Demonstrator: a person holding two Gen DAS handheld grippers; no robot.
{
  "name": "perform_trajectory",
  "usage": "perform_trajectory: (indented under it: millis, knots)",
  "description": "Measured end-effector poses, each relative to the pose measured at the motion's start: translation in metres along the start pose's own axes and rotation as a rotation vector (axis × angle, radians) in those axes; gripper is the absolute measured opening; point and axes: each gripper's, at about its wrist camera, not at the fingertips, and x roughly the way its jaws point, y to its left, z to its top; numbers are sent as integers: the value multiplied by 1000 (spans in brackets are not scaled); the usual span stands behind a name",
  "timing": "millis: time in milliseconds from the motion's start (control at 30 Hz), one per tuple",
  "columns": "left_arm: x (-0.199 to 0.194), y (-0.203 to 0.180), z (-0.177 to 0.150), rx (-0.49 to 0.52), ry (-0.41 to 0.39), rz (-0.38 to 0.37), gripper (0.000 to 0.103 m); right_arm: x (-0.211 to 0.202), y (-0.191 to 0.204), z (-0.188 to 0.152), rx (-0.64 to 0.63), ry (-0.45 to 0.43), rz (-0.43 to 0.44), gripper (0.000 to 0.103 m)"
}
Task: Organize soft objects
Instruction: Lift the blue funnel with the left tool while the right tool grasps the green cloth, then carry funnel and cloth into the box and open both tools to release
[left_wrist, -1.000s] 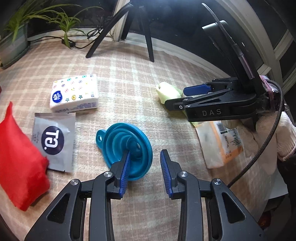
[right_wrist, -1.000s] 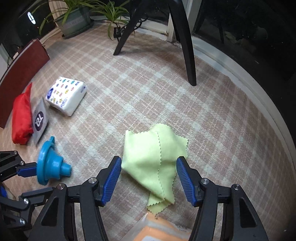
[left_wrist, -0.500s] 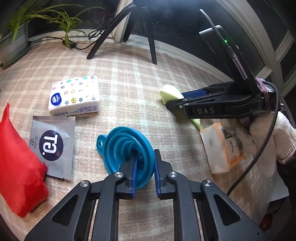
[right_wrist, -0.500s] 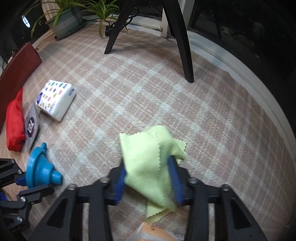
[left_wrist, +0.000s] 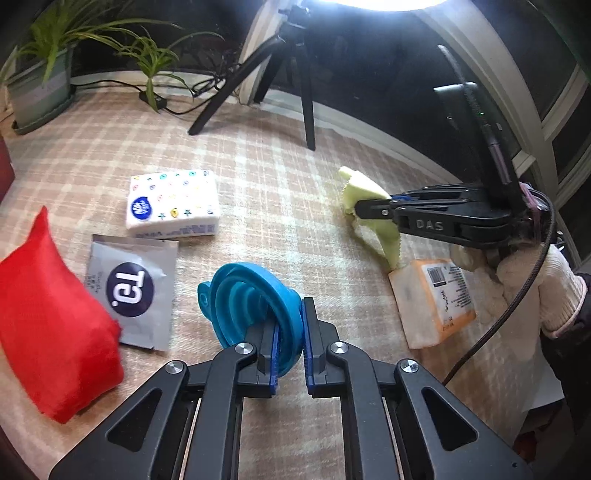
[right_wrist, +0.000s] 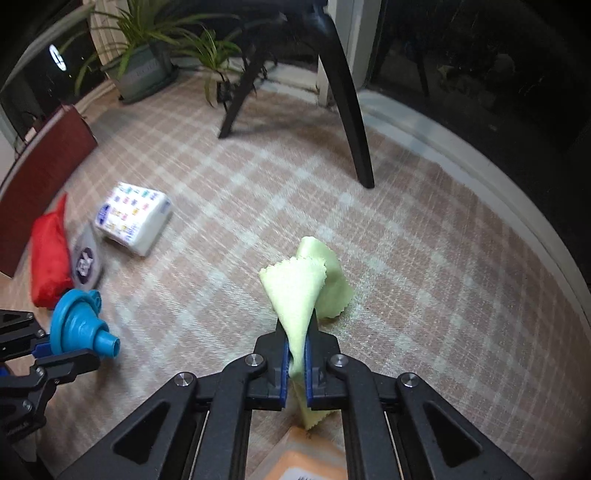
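Note:
My left gripper (left_wrist: 290, 347) is shut on the rim of a blue collapsible funnel (left_wrist: 251, 299) and holds it tilted over the checked cloth; the funnel also shows in the right wrist view (right_wrist: 79, 328). My right gripper (right_wrist: 295, 363) is shut on a light green cloth (right_wrist: 301, 291), lifted so it hangs from the pads; the cloth also shows in the left wrist view (left_wrist: 364, 206). A red pouch (left_wrist: 48, 325), a grey sachet (left_wrist: 131, 288) and a white tissue pack (left_wrist: 171, 201) lie at the left.
An orange and white packet (left_wrist: 432, 302) lies at the right, under the right gripper. Black tripod legs (left_wrist: 306, 99) stand at the far edge, with potted plants (left_wrist: 40, 70) and cables behind. The table rim (right_wrist: 498, 192) curves along the right.
Both grippers have closed, the left on the funnel rim, the right on the green cloth. Both objects have been lifted off the table; the cloth now hangs bunched.

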Motion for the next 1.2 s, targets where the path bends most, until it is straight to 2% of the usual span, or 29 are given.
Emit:
perform_trajectory:
  millis: [200,600,867,1200]
  knots:
    - [-29,8,0,-27,-31,-15,9,-35,13,-2,9,-74,47,5]
    - [-127,32,0,-41,-154,21,9,-118,73,11,-29,-229,174,5]
    - [-190,60,-6,-19,-193,77,9,-157,142,29,-91,-291,254,5]
    - [-254,139,-7,-9,-195,141,9,-156,247,76,-144,-307,312,5]
